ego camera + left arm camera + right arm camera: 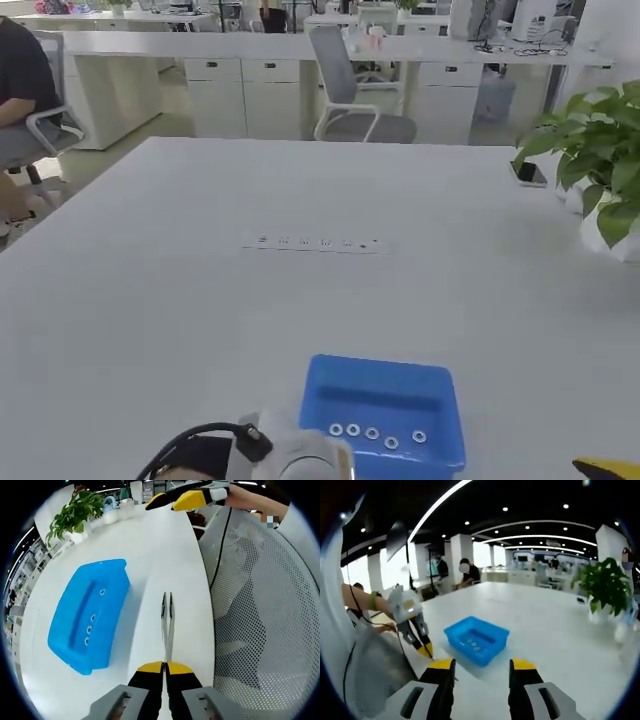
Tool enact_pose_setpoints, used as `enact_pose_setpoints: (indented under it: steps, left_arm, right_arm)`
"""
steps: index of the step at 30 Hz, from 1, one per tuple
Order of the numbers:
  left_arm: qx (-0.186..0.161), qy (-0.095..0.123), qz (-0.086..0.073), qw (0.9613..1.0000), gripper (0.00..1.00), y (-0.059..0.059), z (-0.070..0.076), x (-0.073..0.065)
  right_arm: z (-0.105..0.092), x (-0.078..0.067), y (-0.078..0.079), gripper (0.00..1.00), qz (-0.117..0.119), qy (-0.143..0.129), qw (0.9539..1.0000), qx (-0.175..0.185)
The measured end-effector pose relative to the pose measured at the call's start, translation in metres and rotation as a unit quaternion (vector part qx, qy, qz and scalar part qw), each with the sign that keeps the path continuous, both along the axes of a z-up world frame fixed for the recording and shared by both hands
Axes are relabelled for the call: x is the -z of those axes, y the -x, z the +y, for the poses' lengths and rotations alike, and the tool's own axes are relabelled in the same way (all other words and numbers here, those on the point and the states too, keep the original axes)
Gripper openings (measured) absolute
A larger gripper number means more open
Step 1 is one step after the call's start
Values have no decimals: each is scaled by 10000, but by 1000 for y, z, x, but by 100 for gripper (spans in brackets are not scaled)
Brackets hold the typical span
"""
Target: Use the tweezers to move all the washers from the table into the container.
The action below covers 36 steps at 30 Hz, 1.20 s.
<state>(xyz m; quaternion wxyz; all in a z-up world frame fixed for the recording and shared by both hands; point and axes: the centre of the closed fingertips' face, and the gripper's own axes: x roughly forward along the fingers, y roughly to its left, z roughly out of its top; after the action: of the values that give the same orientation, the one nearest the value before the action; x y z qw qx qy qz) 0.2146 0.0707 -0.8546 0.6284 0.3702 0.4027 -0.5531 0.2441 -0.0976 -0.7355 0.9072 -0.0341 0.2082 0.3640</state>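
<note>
Table strip (315,243) markings are too blurred to be read. Tweezers (167,622) are clamped in the left gripper (164,666), held low beside the blue container (70,630), where five washers (372,433) are seen. Right gripper (482,665) is held level, jaws spread, empty.
</note>
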Motion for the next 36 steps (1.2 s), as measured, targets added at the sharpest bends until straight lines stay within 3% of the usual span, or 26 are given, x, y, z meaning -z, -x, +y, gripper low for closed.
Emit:
enact_pose_setpoints:
  steps: [2,6,12,18,24,31,35,36]
  left_arm:
    - [14,-24,29,10000,0,0,-1,0]
    - [30,-74,63,9999,0,1,-1,2]
    - [79,-106,71,9999,0,2,-1,3]
    - [75,-89,45,9999,0,2,-1,5]
    - [-35,-13,67,10000,0,3,0,3]
    - [-610,519,-19,9968,2,-1,-1,-16]
    - [-1153,1022,-102,9880,6,-3,2,-36]
    - [-1357,1212,-161,9832,8,-5,4,-43]
  right_arm:
    - [-5,-4,-1,41,-20,-177,9997,145]
    - [-11,-2,2,42,-103,215,9996,179]
    - [-11,-5,2,42,-219,332,9990,208]
    - [-12,-8,0,42,-252,237,9989,310]
    - [-14,-8,0,44,-316,388,9984,280]
    - [-17,-11,-4,49,-379,305,9981,370]
    - [-19,-11,-7,51,-410,314,9978,412]
    - [-23,-10,-9,53,-428,320,9976,433]
